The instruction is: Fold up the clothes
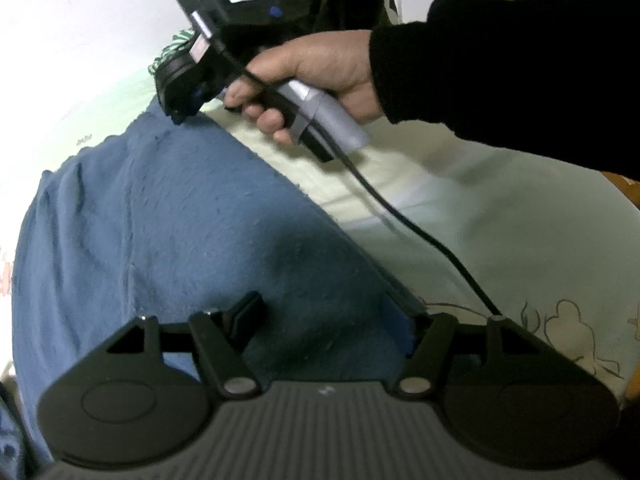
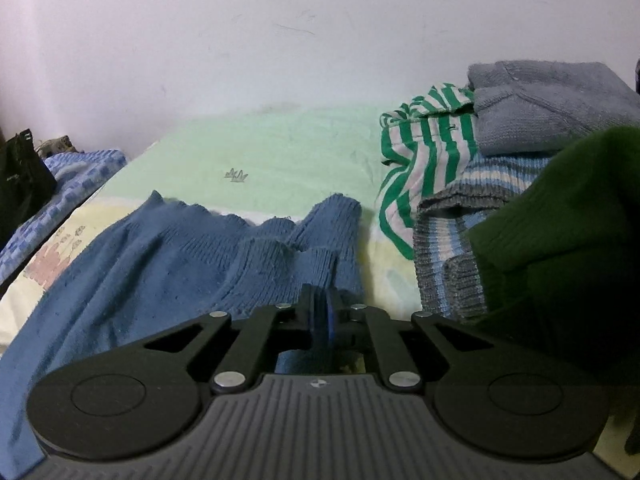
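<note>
Right fingers clamp blue sweater edge (lying lengthwise toward wall); left fingers apart.

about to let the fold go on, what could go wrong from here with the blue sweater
1. The right gripper pinches only a thin bit of the blue sweater, so it may slip out when pulled.
2. The left gripper is open over the sweater, so one side may drag.
3. The clothes pile sits close and could be knocked.
</note>
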{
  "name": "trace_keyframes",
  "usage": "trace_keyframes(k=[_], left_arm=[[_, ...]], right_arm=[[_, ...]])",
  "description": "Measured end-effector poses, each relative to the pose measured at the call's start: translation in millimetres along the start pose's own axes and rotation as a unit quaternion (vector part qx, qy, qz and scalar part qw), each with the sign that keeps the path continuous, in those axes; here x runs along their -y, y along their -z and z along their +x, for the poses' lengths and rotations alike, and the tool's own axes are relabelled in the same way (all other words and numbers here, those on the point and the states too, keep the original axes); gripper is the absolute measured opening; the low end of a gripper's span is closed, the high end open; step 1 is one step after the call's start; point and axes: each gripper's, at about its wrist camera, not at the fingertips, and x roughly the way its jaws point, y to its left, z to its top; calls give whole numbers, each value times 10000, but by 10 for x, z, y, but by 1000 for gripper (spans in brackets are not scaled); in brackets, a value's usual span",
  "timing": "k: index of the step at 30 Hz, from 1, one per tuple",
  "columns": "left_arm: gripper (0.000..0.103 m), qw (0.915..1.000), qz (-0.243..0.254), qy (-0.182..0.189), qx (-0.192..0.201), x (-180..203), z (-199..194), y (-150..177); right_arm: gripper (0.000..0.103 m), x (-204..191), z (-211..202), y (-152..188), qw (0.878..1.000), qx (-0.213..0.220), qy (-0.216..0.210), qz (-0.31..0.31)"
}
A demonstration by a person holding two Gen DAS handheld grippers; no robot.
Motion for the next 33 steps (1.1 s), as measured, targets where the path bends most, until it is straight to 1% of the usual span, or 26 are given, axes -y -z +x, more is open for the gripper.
trace_keyframes(k=[1, 3, 5, 6, 8, 10, 13, 16, 19, 22, 23, 25, 26, 28, 30, 31, 32, 33], left_arm=[[66, 10000, 8, -8, -8, 5, -8, -1], [66, 10000, -10, -16, -18, -6, -33, 1], [65, 10000, -63, 5, -8, -12, -77, 8], [65, 10000, -95, 27, 4, -14, -103, 14], [65, 9999, -113, 80, 19, -6, -146, 28], [65, 9999, -88, 108, 15, 23, -148, 32], [65, 9999, -56, 104, 0, 69, -119, 37], [66, 9999, -81, 62, 3, 100, -106, 33], [65, 9999, -134, 6, -13, 131, -155, 35], [65, 9998, -172, -114, 77, 163, -307, 75], [66, 9996, -209, -156, 127, 161, -365, 93], [69, 9990, -312, -249, 206, 142, -486, 142], [70, 9985, -390, -312, 214, 108, -538, 178], [70, 9971, -581, -462, 166, 36, -626, 266], [70, 9954, -744, -584, 115, -29, -698, 354], [69, 9946, -812, -646, 94, -59, -734, 403], [69, 9938, -868, -698, 67, -81, -766, 441], [69, 9929, -924, -749, 40, -102, -798, 479]], right_arm=[[6, 28, -17, -7, 10000, -7, -19, 36], [14, 114, -141, -44, 9994, 61, -36, 325], [21, 146, -385, -34, 9989, 268, -130, 359], [21, 157, -501, -28, 9985, 350, -189, 364], [21, 90, -632, 24, 9984, 108, -526, 153], [21, -22, -654, 106, 9966, -291, -761, -95], [19, -136, -539, 235, 9944, -716, -714, -321], [16, -122, -441, 257, 9970, -509, -557, -196], [15, -108, -360, 224, 9979, -427, -470, 133], [18, -119, -394, 220, 9980, -444, -424, 151], [21, -105, -446, 219, 9975, -450, -482, 259], [23, -48, -587, 239, 9954, -386, -689, 547], [26, -28, -636, 267, 9940, -386, -788, 647], [30, 8, -731, 326, 9909, -398, -981, 836], [30, -30, -751, 427, 9895, -604, -1073, 750], [30, -63, -750, 484, 9904, -643, -1045, 636], [29, -97, -752, 538, 9913, -665, -1010, 518], [29, -133, -787, 571, 9935, -543, -918, 390]])
